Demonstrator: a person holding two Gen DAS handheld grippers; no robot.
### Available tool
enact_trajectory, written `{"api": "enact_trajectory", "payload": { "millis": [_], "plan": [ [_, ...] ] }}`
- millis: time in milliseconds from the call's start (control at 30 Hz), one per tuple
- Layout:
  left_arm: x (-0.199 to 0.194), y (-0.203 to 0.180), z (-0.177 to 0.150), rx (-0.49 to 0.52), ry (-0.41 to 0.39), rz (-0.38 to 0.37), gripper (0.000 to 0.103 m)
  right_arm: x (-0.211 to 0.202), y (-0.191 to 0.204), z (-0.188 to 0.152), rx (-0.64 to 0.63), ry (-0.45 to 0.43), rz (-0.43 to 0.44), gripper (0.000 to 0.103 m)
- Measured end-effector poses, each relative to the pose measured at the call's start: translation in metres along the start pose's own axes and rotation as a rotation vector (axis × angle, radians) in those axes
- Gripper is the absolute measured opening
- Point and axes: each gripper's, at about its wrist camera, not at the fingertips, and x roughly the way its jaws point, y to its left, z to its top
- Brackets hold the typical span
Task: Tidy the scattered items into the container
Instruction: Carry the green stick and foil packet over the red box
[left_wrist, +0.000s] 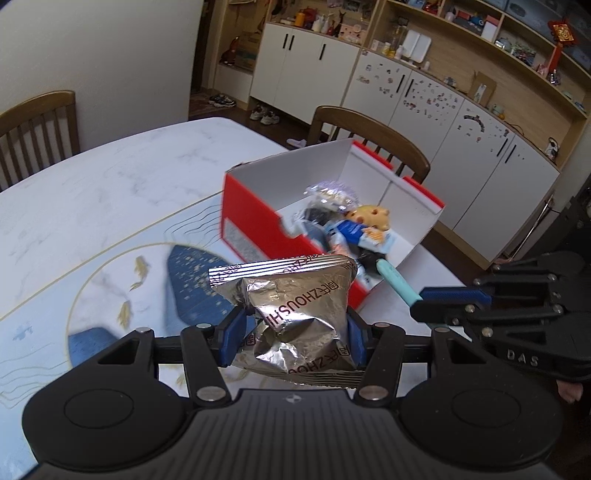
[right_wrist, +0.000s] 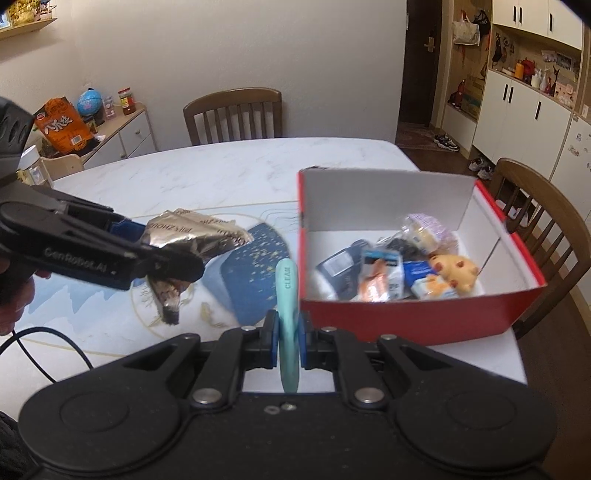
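Note:
My left gripper is shut on a crinkled gold foil snack packet, held above the table. From the right wrist view that packet hangs left of the box. My right gripper is shut on a slim mint-green tube marked CLEAR, which stands up between the pads. In the left wrist view this tube pokes toward the box's near corner. The red box with white inside sits on the table's right part and holds several small packets and a yellow spotted toy.
The white marble-pattern table carries a mat with a blue and gold design. Wooden chairs stand behind the table and beside the box. A black cable trails at the lower left. White cabinets line the far wall.

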Motion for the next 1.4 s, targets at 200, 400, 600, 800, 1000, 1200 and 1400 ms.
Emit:
{"api": "enact_trajectory", "payload": {
  "millis": [200,400,600,800,1000,1200,1400],
  "plan": [
    [0.011,-0.019,0.015,0.011,-0.011,-0.008,0.054,-0.004,-0.030,0.010,-0.010,-0.011,-0.006,0.009],
    [0.026,-0.039,0.031,0.022,-0.013,-0.010,0.054,-0.003,-0.059,0.018,-0.014,-0.007,-0.006,0.009],
    [0.046,-0.059,0.045,0.034,-0.001,-0.006,0.054,-0.001,-0.094,0.026,-0.013,-0.005,-0.002,0.009],
    [0.065,-0.076,0.059,0.042,0.010,0.009,0.054,0.003,-0.124,0.040,-0.028,-0.021,0.003,0.009],
    [0.082,-0.086,0.075,0.051,0.017,0.037,0.054,0.012,-0.147,0.054,-0.037,-0.047,0.020,0.009],
    [0.105,-0.087,0.088,0.035,0.035,0.068,0.054,0.030,-0.164,0.067,-0.044,-0.038,0.040,0.009],
    [0.129,-0.083,0.098,0.029,0.055,0.108,0.054,0.049,-0.173,0.074,-0.057,-0.016,0.059,0.009]
  ]
}}
